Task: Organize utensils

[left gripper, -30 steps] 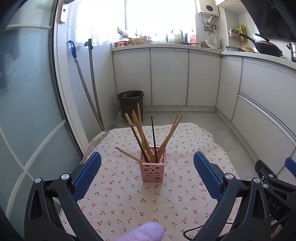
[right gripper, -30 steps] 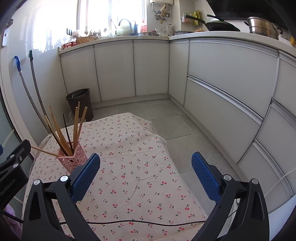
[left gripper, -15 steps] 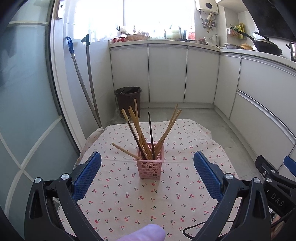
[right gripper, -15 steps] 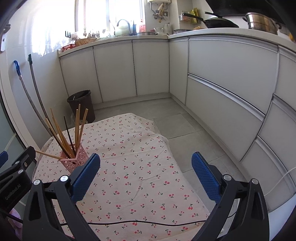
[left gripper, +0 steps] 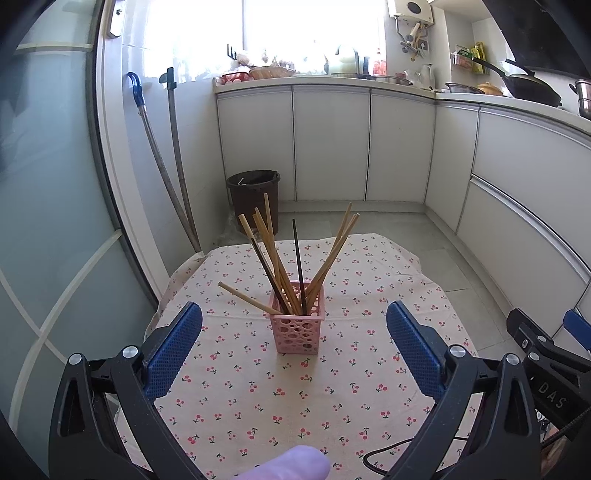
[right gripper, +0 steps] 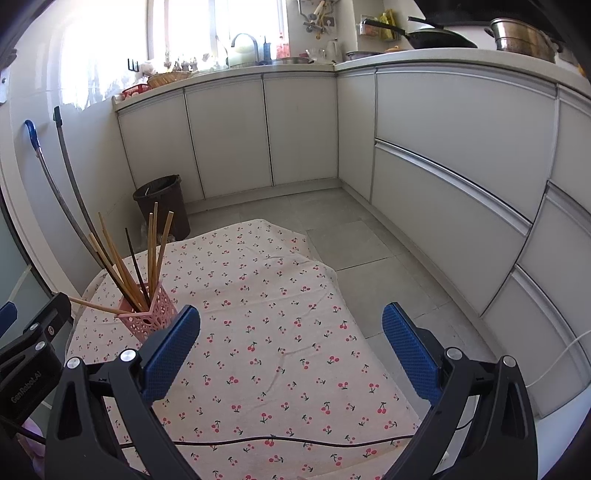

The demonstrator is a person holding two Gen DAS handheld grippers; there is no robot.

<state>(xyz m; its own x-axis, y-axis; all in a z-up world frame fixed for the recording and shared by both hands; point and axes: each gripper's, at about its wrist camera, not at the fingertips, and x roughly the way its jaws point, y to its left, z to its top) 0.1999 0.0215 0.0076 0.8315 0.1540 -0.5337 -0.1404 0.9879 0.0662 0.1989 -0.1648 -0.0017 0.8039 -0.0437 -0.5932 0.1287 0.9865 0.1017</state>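
Standing upright on the cherry-print tablecloth [left gripper: 258, 398], a pink perforated holder [left gripper: 297, 325] sits toward the cloth's far-left part in the right wrist view and roughly mid-cloth, nearer the far edge, in the left wrist view. Chopsticks [left gripper: 275, 258] fan out of it: mostly light wood, two dark ones, one pale stick leaning low over the left rim. Left gripper [left gripper: 295, 343] hovers in front of the holder, fingers spread wide, nothing between the blue pads [left gripper: 173, 343]. Right gripper [right gripper: 291, 350] is over the cloth's right half, well apart from the holder, fingers also wide and empty. A black cable [right gripper: 277, 441] runs across the near edge of the cloth. A pale purple fingertip, probably gloved, pokes in at the bottom of the left view [left gripper: 295, 463]. Dark bin [left gripper: 254, 199] stands on the floor beyond the far edge, beside two handles [left gripper: 173, 166] leaning on the wall. White cabinets [right gripper: 443, 166] wrap the back and right; wok [right gripper: 439, 37] and steel pot [right gripper: 524, 35] on the counter.
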